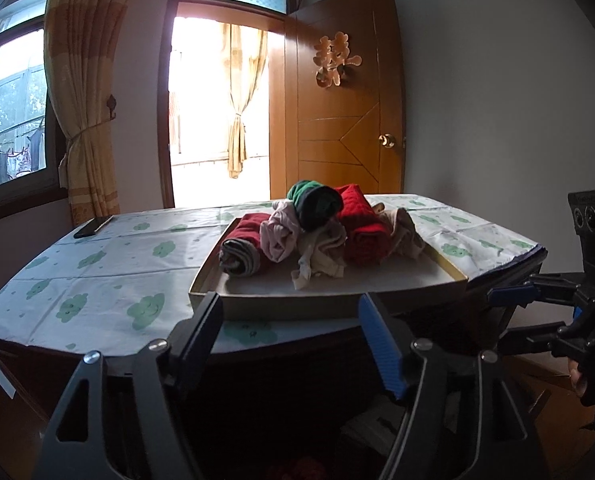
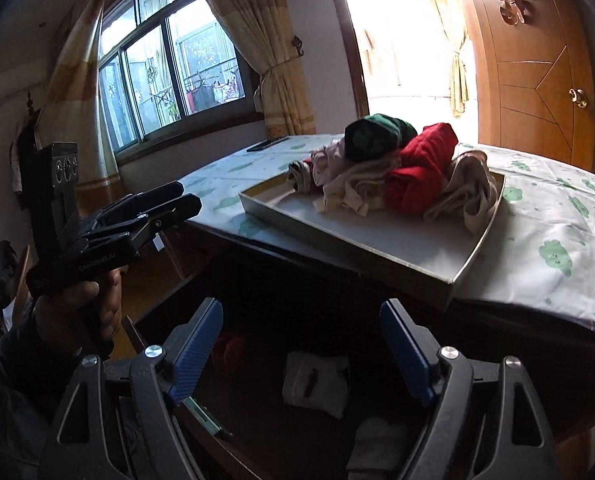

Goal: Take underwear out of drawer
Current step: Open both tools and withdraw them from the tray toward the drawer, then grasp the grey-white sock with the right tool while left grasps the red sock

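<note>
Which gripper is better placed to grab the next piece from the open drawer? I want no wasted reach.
Right, probably. The right gripper is open and looks straight down into the drawer, with the white folded piece between its fingers' line. The left gripper faces the tray on the table.

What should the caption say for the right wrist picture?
Open tongs over a dark drawer with a white bundle, below a tray of rolled underwear.

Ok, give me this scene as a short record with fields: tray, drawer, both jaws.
tray: shallow rectangular tray on the cloud-print tablecloth, holding a pile of rolled underwear
drawer: open dark wooden drawer below the tabletop, white folded garment inside
left gripper: jaws open, empty
right gripper: jaws open, empty, above the drawer
</note>
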A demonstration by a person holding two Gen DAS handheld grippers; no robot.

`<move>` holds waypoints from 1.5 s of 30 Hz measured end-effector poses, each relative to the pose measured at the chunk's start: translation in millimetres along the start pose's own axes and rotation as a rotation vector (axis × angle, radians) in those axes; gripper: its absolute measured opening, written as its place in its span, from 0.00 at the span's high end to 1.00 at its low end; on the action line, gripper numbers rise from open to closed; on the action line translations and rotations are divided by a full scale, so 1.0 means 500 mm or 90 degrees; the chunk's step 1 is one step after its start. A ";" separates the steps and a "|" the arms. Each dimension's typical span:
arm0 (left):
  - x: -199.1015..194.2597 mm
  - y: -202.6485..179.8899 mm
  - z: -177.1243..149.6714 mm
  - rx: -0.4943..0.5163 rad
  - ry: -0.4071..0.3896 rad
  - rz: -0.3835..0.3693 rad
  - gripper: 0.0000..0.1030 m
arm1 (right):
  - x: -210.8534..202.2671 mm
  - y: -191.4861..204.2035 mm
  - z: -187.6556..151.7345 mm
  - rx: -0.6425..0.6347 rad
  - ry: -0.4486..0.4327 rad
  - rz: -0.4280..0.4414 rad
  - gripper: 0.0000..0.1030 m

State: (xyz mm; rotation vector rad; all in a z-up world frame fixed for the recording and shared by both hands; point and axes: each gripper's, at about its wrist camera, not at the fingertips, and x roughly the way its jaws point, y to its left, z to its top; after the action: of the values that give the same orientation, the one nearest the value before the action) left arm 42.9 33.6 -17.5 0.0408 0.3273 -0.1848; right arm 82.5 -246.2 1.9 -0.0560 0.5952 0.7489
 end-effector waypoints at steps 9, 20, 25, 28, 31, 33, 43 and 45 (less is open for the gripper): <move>0.032 0.022 -0.081 -0.006 0.104 0.016 0.30 | 0.044 -0.013 -0.077 -0.006 0.099 -0.016 0.20; 0.074 0.037 -0.138 -0.001 0.213 0.033 0.29 | 0.112 -0.050 -0.126 -0.028 0.254 -0.084 0.20; 0.087 0.024 -0.160 0.018 0.243 0.030 0.29 | 0.132 -0.051 -0.142 -0.048 0.288 -0.102 0.20; 0.091 0.021 -0.169 0.023 0.255 0.030 0.29 | 0.136 -0.052 -0.146 -0.059 0.302 -0.117 0.20; 0.096 0.020 -0.174 0.021 0.264 0.029 0.29 | 0.137 -0.054 -0.147 -0.070 0.311 -0.132 0.20; 0.098 0.019 -0.176 0.021 0.268 0.030 0.28 | 0.137 -0.053 -0.148 -0.082 0.312 -0.144 0.20; 0.099 0.020 -0.176 0.022 0.277 0.030 0.28 | 0.175 -0.058 -0.167 -0.111 0.375 -0.144 0.42; 0.100 0.022 -0.176 0.025 0.280 0.030 0.28 | 0.181 -0.060 -0.169 -0.111 0.388 -0.141 0.46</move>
State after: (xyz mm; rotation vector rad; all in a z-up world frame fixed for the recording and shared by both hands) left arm 63.5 41.6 -116.7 0.1280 0.7599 -0.1340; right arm 113.2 -233.4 -120.9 -0.5172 1.0810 0.5596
